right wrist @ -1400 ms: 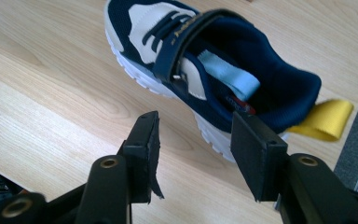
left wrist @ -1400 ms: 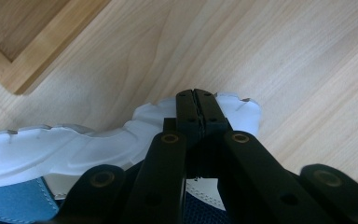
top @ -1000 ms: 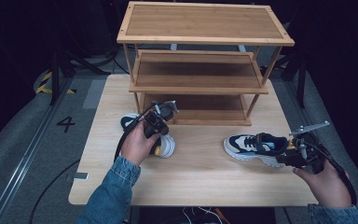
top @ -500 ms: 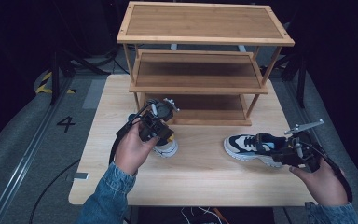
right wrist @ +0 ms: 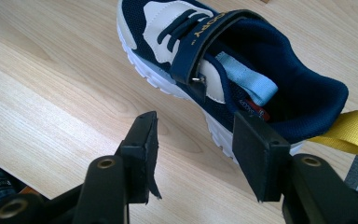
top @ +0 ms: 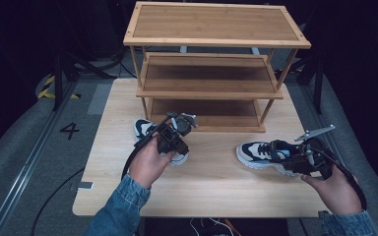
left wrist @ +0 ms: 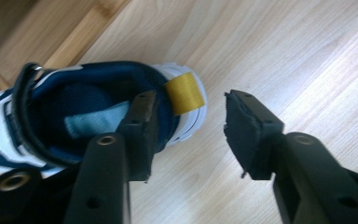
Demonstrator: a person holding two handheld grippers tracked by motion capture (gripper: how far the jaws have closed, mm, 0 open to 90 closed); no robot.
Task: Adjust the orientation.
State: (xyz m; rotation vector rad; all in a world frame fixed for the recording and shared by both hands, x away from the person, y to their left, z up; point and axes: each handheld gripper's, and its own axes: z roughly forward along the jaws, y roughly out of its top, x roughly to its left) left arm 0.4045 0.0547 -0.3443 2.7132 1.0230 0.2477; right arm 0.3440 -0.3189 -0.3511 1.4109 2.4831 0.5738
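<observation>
Two navy-and-white sneakers lie on the wooden table (top: 211, 187). The left shoe (top: 145, 129) sits in front of the rack, with its yellow heel tab (left wrist: 184, 93) toward me. My left gripper (top: 174, 132) (left wrist: 191, 100) is open and straddles that heel, one jaw inside the shoe's opening and the other outside past the tab. The right shoe (top: 256, 151) (right wrist: 223, 60) lies at the table's right with a strap across its top. Beside its heel end, my right gripper (top: 305, 158) (right wrist: 196, 121) stands open, one jaw over the shoe's side and the other above the table.
A three-tier wooden shoe rack (top: 211, 81) stands at the back of the table, its lowest shelf (top: 206, 109) just behind the left shoe. Dark floor with a painted number 4 (top: 70, 130) lies to the left of the table.
The left hand has lowered slightly, bringing its gripper down over the left shoe's heel. The right gripper has crept a little left toward the right shoe.
</observation>
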